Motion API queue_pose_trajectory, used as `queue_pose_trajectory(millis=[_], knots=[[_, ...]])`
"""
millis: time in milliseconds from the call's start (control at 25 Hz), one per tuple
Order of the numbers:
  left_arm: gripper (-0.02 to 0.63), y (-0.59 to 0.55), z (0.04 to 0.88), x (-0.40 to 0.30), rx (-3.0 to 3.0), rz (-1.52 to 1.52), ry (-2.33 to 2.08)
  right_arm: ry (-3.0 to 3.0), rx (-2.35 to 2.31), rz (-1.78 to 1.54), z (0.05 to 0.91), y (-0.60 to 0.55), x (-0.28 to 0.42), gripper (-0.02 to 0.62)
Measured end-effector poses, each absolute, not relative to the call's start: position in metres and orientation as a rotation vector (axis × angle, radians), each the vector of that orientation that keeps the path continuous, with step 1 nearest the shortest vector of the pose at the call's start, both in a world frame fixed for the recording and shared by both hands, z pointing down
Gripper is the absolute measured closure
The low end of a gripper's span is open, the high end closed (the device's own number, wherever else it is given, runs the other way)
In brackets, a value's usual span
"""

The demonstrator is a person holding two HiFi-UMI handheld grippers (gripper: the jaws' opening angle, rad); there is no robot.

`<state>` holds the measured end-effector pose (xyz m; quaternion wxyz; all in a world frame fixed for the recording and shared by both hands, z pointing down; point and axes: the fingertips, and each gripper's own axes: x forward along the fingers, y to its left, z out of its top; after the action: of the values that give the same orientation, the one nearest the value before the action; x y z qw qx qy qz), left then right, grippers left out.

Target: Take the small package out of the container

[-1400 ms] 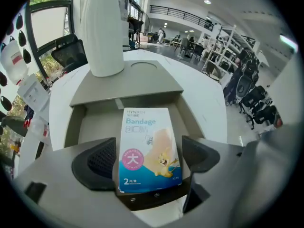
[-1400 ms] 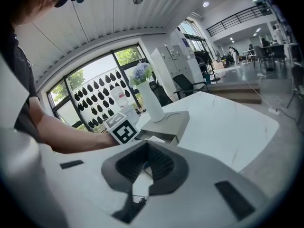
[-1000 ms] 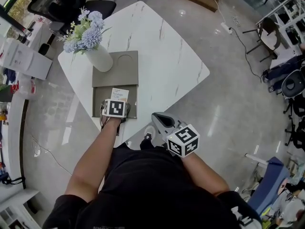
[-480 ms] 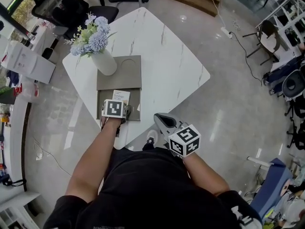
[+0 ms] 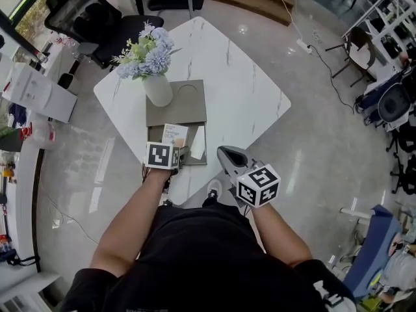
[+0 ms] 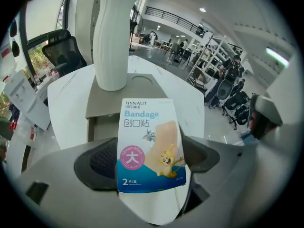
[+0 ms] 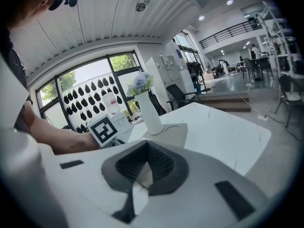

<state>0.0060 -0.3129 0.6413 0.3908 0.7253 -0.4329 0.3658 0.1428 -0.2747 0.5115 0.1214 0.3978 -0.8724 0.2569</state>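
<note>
You stood in an open hall with a glossy grey floor, at the near corner of a white marble table (image 5: 240, 90); office chairs (image 5: 78, 8) stood beyond its far left side. On the table lay a grey container (image 5: 156, 135), with a flat grey slab (image 5: 185, 103) just beyond it; a white vase (image 5: 158, 90) of blue and white flowers (image 5: 146, 51) stood on the slab's left part.

Your left gripper (image 5: 175, 149) reached over the container's near edge, clamped on the small package (image 6: 149, 146); the package stood upright between the two dark pads, its printed face turned towards the gripper's camera, with the vase directly beyond it. From your head, the package (image 5: 174, 134) showed over the container's far half, just past the marker cube (image 5: 161, 155).

Your right gripper (image 5: 229, 156) hung off the table's near edge, to the right of the left one and apart from it; its jaws were drawn together with nothing between them.

The package's bottom edge was hidden behind the left gripper's body, so you could not tell whether it was clear of the container; a pale flat piece (image 5: 197, 142) lay in the container's right side, too small to identify; the flowers were cut off at the top of the left gripper view.
</note>
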Motion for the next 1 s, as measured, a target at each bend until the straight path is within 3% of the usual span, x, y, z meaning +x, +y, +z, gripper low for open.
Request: queue_pose_trajectory(millis=[1000], knots=[[0.183, -0.272, 0.471, -0.068, 2.356, 0.41, -1.082, -2.661, 1.306, 0.533, 0.43, -0.247, 0.045, 0.595]])
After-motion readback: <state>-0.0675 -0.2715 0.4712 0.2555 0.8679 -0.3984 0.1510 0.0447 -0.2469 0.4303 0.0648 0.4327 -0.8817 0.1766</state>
